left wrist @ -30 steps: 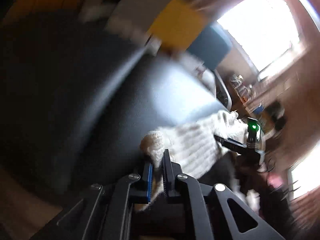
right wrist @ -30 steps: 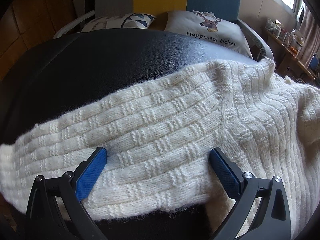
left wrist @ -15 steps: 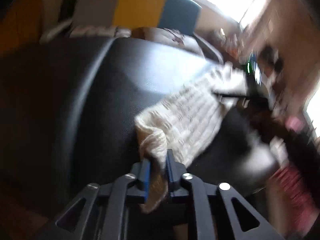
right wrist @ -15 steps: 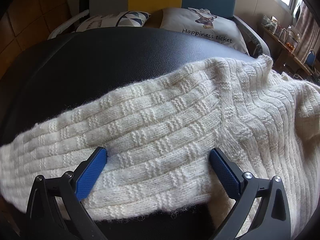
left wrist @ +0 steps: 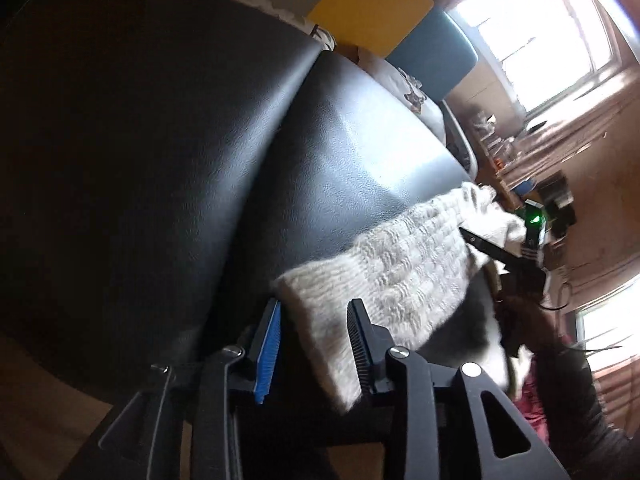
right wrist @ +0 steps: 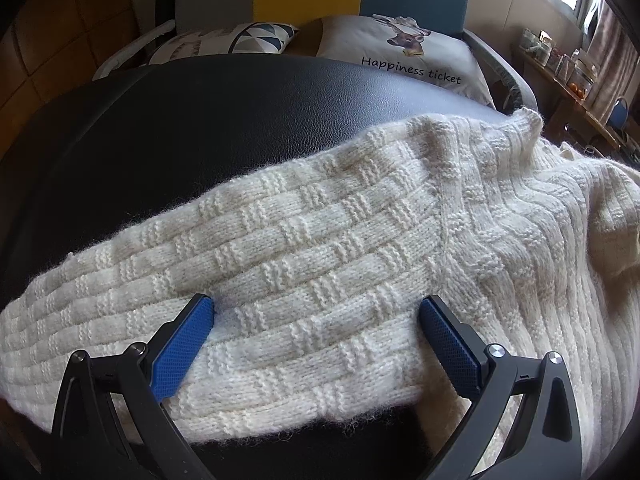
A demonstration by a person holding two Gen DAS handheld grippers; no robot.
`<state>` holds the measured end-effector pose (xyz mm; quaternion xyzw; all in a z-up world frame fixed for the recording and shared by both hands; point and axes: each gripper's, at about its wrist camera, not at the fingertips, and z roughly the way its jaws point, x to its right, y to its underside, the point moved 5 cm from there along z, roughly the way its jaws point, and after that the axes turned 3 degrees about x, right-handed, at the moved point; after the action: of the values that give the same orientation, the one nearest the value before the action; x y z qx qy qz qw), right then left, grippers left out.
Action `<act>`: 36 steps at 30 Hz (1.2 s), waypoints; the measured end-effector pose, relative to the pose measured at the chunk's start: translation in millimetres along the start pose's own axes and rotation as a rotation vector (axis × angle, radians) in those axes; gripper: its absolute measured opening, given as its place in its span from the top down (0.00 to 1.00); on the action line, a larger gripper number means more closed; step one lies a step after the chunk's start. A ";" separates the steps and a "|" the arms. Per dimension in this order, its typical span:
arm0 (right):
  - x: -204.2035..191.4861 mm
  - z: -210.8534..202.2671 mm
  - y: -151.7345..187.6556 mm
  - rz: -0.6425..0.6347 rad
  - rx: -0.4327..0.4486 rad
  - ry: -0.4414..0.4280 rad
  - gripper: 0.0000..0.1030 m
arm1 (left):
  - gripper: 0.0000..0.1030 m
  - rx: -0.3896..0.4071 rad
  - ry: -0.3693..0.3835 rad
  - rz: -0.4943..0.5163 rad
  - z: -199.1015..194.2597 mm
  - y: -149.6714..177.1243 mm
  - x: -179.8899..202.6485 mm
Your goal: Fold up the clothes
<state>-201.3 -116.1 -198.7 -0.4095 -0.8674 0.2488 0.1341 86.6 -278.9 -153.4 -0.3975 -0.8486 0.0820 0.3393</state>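
**Wool, leather-look vinyl and matt black plastic**

The cream chunky-knit sweater [right wrist: 328, 248] was soft, fuzzy wool-like cloth, basket-weave on the sleeve and ribbed on the body, with loose fibres fringing its edges. Beneath it, the black padded leather-look surface [right wrist: 240, 120] showed a fine pebbled grain and a dull sheen where window light struck it. The right gripper [right wrist: 316, 316] had matt black plastic arms, bright metal screw heads and blue rubbery pads [right wrist: 182, 348] stamped with a fine grid. The left gripper [left wrist: 314, 316] was of the same matt plastic, its pad edges ridged. Beyond the padded surface, a grey printed cloth cushion [right wrist: 400, 52] looked smooth and matt.
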 end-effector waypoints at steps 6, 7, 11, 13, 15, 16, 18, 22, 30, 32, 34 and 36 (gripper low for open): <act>-13.1 -3.5 -7.1 -0.065 0.004 -0.010 0.00 | 0.91 0.030 -0.107 0.192 16.9 4.0 44.3; -17.2 -4.3 -9.4 -0.086 0.000 -0.013 0.00 | 0.92 0.045 -0.115 0.181 17.0 1.8 45.0; -33.7 -7.7 -18.6 -0.171 -0.017 -0.025 0.00 | 0.93 0.108 -0.153 0.139 6.6 -8.5 40.2; -41.9 -9.4 -23.2 -0.214 -0.026 -0.031 0.00 | 0.93 0.146 -0.173 0.129 -4.4 -16.5 34.6; -51.0 0.3 -19.8 -0.228 -0.068 -0.063 0.00 | 0.93 0.178 -0.207 0.120 -14.3 -25.6 26.6; -56.0 3.9 -18.2 -0.216 -0.078 -0.093 0.00 | 0.93 0.187 -0.226 0.136 -15.0 -29.3 25.9; -63.0 8.7 -17.2 -0.167 -0.094 -0.117 0.00 | 0.93 0.190 -0.265 0.162 -17.4 -34.8 18.6; -74.5 9.4 -17.6 -0.167 -0.097 -0.099 0.00 | 0.93 0.166 -0.325 0.223 -10.7 -35.7 13.5; -71.8 2.6 -18.9 -0.107 -0.079 -0.066 0.00 | 0.93 0.289 -0.382 0.327 -27.3 -39.5 20.2; -76.8 1.8 -21.0 -0.084 -0.057 -0.059 0.00 | 0.93 0.330 -0.381 0.319 -36.9 -52.5 18.3; -85.6 1.6 -24.8 -0.056 -0.038 -0.059 0.00 | 0.93 0.363 -0.388 0.309 -45.5 -67.4 13.2; -97.2 2.0 -29.4 -0.041 -0.025 -0.066 0.00 | 0.93 0.364 -0.420 0.316 -46.2 -83.2 4.4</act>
<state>-160.0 -208.2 -187.3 -0.3850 -0.8825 0.2486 0.1053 62.7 -337.5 -82.2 -0.4314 -0.7993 0.3644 0.2055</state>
